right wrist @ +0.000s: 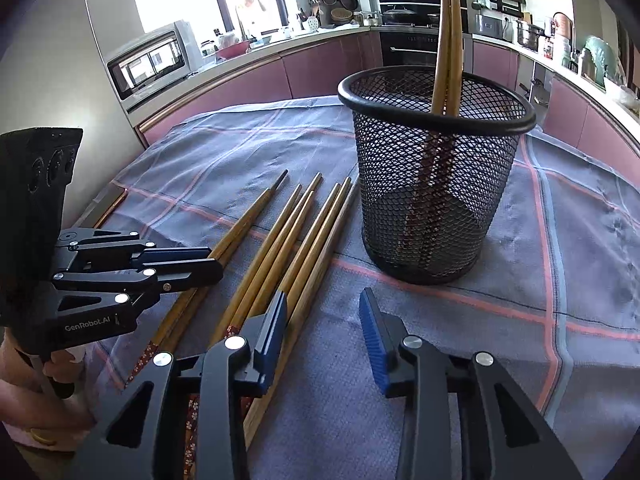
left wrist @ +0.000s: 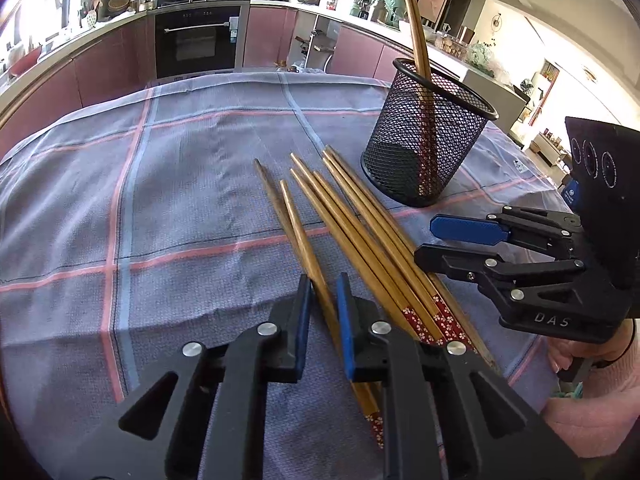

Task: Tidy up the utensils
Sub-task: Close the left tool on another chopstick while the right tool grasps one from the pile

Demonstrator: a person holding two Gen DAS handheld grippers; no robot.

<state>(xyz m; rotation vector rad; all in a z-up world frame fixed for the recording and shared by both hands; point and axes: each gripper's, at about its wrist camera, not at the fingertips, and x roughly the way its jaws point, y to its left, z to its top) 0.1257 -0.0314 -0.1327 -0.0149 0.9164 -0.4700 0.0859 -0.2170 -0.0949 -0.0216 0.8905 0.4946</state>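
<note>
**Left gripper closing on a chopstick pair beside the mesh holder**

The plaid tablecloth (left wrist: 168,200) covers the whole table, and everything the task needs sits toward its right half. The black mesh utensil holder (right wrist: 436,184) stands upright there with two chopsticks already in it (right wrist: 448,40), patterned ends down, leaning against the rim.

The loose chopsticks (left wrist: 360,236) lie just beside the holder's base, fanned out with tips pointing away from the person and red flower-patterned ends nearest. In the left wrist view I count about eight. They are plain golden-brown wood, slender, tapered, smooth, and likely to roll or slip.

The left gripper (left wrist: 322,312) sits low over the leftmost pair (left wrist: 296,224), its jaws narrow around the shafts; whether the pads already press the wood I cannot tell. The right gripper (right wrist: 324,340) hovers between pile and holder, jaws wide and holding nothing.

My judgement is that the step in hand is picking up this left pair. To do it well, close squarely across both sticks so neither squirts out, grip nearer the thicker patterned end for purchase, and lift straight up before swinging across, so the trailing tips do not sweep the neighbouring sticks. At the holder, tilt the patterned ends downward and release only once they are inside the rim.
</note>
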